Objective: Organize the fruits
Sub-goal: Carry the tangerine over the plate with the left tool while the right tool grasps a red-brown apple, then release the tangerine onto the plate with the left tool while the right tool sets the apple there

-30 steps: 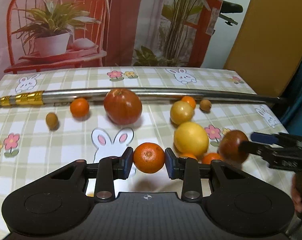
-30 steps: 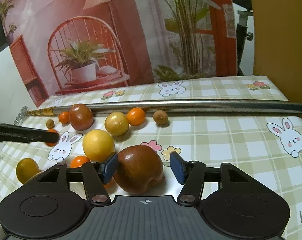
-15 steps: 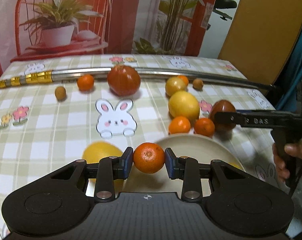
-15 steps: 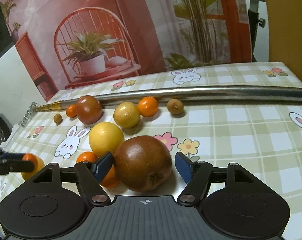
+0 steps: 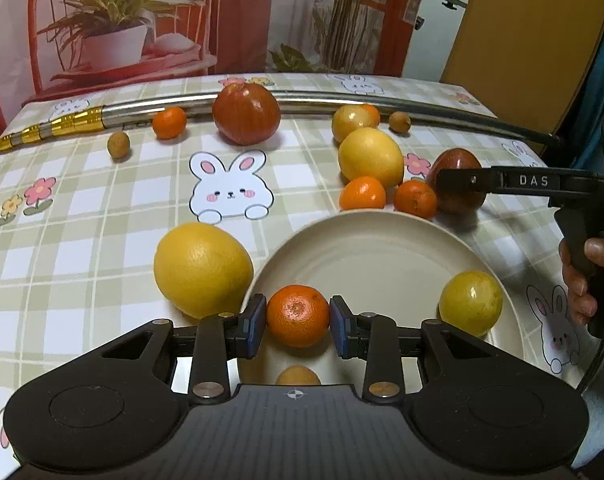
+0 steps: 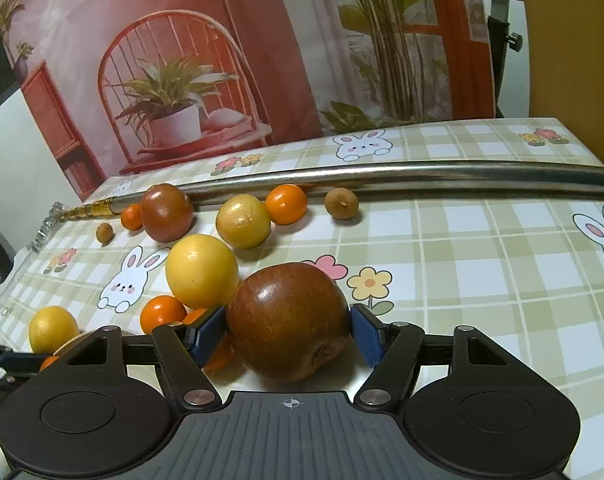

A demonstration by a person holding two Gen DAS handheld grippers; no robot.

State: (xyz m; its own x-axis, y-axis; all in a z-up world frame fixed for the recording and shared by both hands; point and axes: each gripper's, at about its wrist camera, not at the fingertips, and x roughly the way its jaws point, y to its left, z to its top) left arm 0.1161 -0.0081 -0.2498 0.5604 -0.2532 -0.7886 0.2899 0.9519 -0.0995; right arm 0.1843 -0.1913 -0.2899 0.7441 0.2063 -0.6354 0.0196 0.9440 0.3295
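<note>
My left gripper (image 5: 298, 322) is shut on a small orange (image 5: 298, 314), held just above the near left rim of a cream plate (image 5: 373, 248). On the plate lie a yellow fruit (image 5: 470, 303) and a small brown fruit (image 5: 298, 376), partly hidden under the gripper. My right gripper (image 6: 288, 330) straddles a dark red apple (image 6: 288, 326) that rests on the tablecloth beyond the plate. Its blue pads (image 6: 365, 338) stand close against the apple's sides with no visible squeeze. In the left wrist view one right finger (image 5: 461, 179) crosses that apple (image 5: 457, 158).
A large yellow citrus (image 5: 203, 269) touches the plate's left rim. Two mandarins (image 5: 361, 193) and another yellow citrus (image 5: 370, 157) crowd the apple. A second red apple (image 5: 246, 114) and small fruits lie along a long metal rod (image 5: 381, 100). A person's hand (image 5: 581, 280) grips the right handle.
The left gripper carried the orange back and down until the plate came into view beneath it. The right jaws widened and slid forward around the apple.
</note>
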